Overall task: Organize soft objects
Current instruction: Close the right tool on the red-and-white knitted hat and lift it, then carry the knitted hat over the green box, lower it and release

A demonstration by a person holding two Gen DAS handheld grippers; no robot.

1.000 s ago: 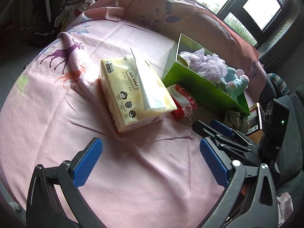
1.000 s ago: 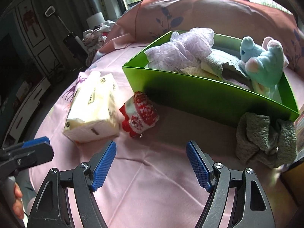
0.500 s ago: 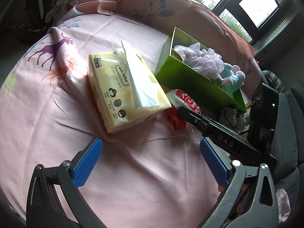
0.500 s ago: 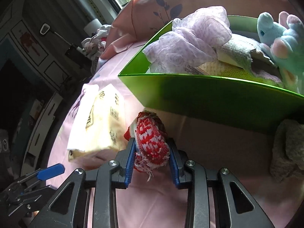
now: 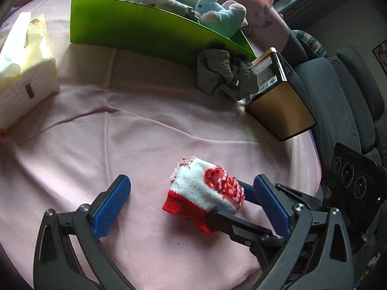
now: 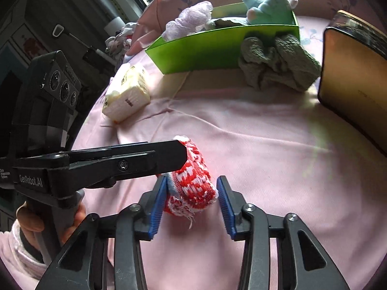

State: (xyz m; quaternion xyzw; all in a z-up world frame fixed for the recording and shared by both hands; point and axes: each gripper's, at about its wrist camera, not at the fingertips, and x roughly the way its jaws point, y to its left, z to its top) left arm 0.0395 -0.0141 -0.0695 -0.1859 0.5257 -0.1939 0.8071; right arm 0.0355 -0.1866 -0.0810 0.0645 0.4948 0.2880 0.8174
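Right wrist view: right gripper (image 6: 191, 204) jaws have just been widening; red-and-white knitted sock bundle (image 6: 191, 181) sitting between them, left pad touching, right pad just clear.
Left gripper (image 5: 193, 207): jaws standing released, straddling the bundle.
Bundle location: near side of the pink bedsheet (image 5: 150, 133), well apart from the far green open box (image 5: 135, 31).
Step in hand: regrasping or handover, judged.
Next move: clench firmly, then carry to the box.

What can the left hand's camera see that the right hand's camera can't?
Only the left wrist view shows the grey chair beside the bed. Only the right wrist view shows the person's hand and a dark cabinet. Both show the red and white sock between the right gripper pads, the green box, grey cloth, tissue pack and gold tin.
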